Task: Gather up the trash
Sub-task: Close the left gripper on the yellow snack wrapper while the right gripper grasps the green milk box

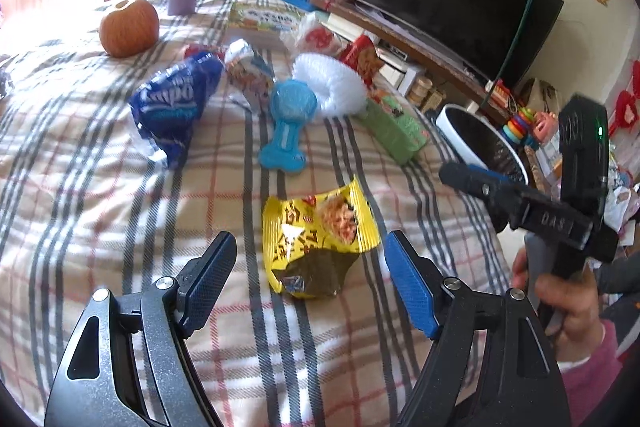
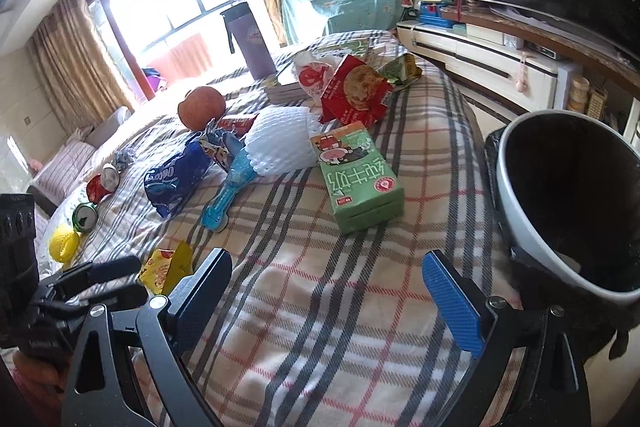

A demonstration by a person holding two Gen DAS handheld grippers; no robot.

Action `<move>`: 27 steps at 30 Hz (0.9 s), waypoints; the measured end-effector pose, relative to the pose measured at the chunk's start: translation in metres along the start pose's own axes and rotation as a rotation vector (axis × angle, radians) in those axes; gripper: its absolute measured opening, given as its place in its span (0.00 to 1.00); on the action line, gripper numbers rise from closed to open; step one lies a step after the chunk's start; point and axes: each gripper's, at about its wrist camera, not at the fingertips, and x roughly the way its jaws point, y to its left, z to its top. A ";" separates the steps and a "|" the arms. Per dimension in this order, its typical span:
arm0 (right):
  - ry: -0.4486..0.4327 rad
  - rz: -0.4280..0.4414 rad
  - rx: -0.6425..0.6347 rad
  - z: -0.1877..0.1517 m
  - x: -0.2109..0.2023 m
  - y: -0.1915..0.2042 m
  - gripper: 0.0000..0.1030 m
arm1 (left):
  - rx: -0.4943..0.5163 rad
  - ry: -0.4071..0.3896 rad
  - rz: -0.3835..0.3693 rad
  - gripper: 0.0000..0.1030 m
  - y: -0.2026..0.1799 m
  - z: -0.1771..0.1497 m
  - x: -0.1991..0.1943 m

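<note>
Right wrist view: the white bin (image 2: 520,195), black-lined, holds nothing visible. Beside it, both the right gripper (image 2: 332,281) and left gripper (image 1: 310,255) gape, the latter around a yellow wrapper (image 1: 316,239).

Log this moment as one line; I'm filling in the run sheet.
left hand-held gripper: open, over yellow snack wrapper | right hand-held gripper: open, empty | trash bin: beside bed | wrapper not yet grasped

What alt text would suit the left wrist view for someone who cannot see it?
The open left hand-held gripper hangs over a crumpled yellow snack wrapper lying on a plaid bedspread. Farther back lie a blue crinkled snack bag, a blue plastic toy, a green carton and an orange fruit.
</note>
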 end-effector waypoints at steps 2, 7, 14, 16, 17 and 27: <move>-0.014 -0.005 -0.020 0.002 0.003 0.000 0.94 | 0.010 0.005 0.008 0.76 -0.002 -0.001 0.004; -0.014 -0.012 -0.051 0.013 0.017 -0.002 0.94 | 0.034 -0.012 0.036 0.72 -0.004 -0.001 0.013; 0.010 -0.081 -0.068 0.031 0.046 -0.008 0.88 | 0.031 -0.033 0.036 0.63 0.000 0.010 0.025; 0.046 -0.083 -0.067 0.034 0.059 -0.011 0.74 | 0.019 -0.042 0.027 0.58 0.002 0.017 0.027; 0.065 -0.079 -0.059 0.034 0.064 -0.012 0.67 | 0.017 -0.042 0.022 0.57 0.003 0.020 0.029; 0.046 -0.055 -0.009 0.017 0.040 -0.019 0.49 | 0.023 -0.036 -0.002 0.37 -0.002 0.024 0.036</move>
